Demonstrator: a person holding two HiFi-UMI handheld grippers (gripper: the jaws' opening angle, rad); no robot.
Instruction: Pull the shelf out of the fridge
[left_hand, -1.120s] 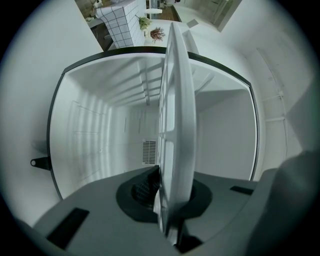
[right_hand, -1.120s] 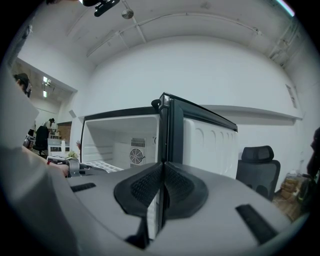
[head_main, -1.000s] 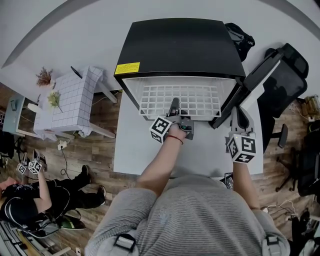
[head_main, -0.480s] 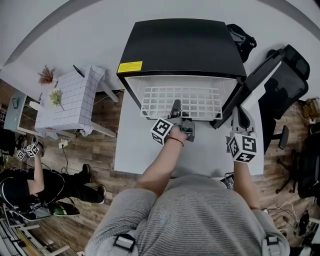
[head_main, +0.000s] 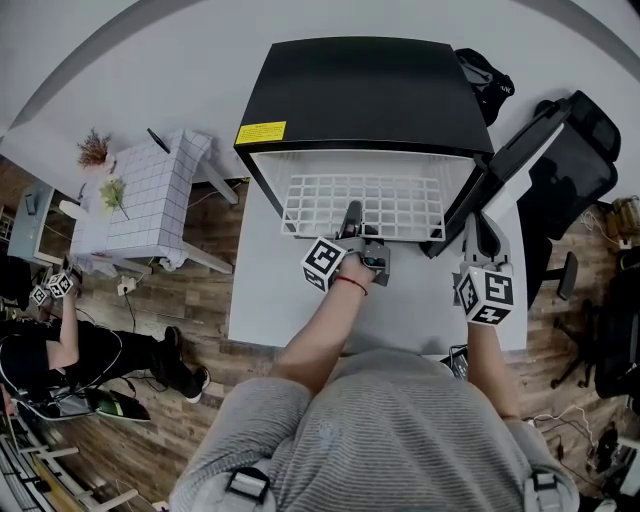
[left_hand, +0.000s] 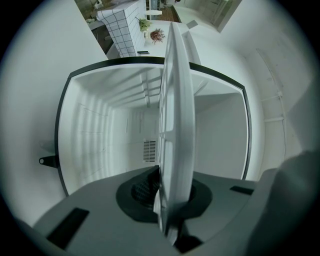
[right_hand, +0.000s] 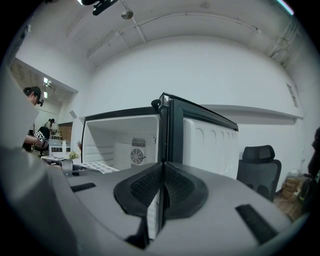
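A black-topped fridge (head_main: 365, 85) stands open on a white table (head_main: 260, 290), its door (head_main: 520, 150) swung out to the right. The white wire shelf (head_main: 360, 205) sticks partway out of the opening. My left gripper (head_main: 350, 215) is shut on the middle of the shelf's front edge. In the left gripper view the shelf (left_hand: 175, 125) runs edge-on between the pads of that gripper (left_hand: 167, 192), with the white fridge interior behind it. My right gripper (head_main: 478, 232) hovers by the door's lower edge, shut with nothing in it. In the right gripper view its pads (right_hand: 162, 187) meet in front of the door edge (right_hand: 172, 130).
A small table with a checked cloth (head_main: 150, 200) stands to the left of the fridge. An office chair (head_main: 575, 160) sits right of the door and a dark bag (head_main: 480, 70) lies behind the fridge. A person (head_main: 60, 350) crouches on the wooden floor at far left.
Both grippers and the shelf stay as they were. Only the person on the floor at far left has shifted.
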